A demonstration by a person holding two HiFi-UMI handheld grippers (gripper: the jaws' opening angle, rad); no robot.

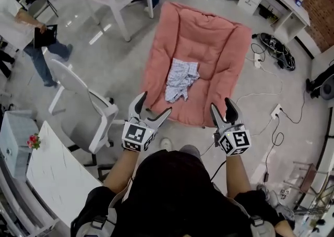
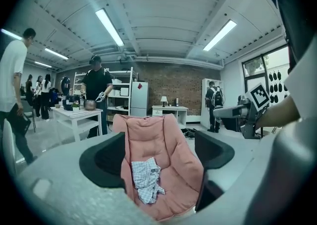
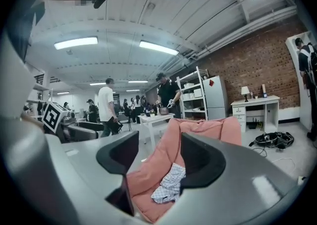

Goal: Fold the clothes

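Two hand-held grippers are raised side by side at the near edge of the pink cushion (image 1: 209, 37), both pointing toward it.

1. Left hand-held gripper (image 1: 155, 104): jaws stand wide apart. Nothing sits between the pads. In the left gripper view the gap frames the cushion and the garment, both well beyond the jaw tips.
2. Right hand-held gripper (image 1: 222, 104): jaws stand apart, with a narrower gap than on the left unit. No object is clamped. In the right gripper view the cushion and part of the garment show through the gap, clear of the pads.
3. Each unit carries its marker cube at the rear, facing up toward the head camera.

Task item: one checked garment (image 1: 181, 79), pale with a fine blue-grey pattern, lies crumpled and unfolded on the cushion, slightly left of the centre line and in the nearer half. It touches neither gripper and lies apart from both.

Support: the cushion is rectangular and padded, with raised edges, and lies flat on the grey floor (image 1: 120, 69).

Surroundings: a white office chair (image 1: 78, 95) stands left of the cushion, near the left hand-held gripper. Loose cables (image 1: 276, 110) run across the floor to the right of the cushion.
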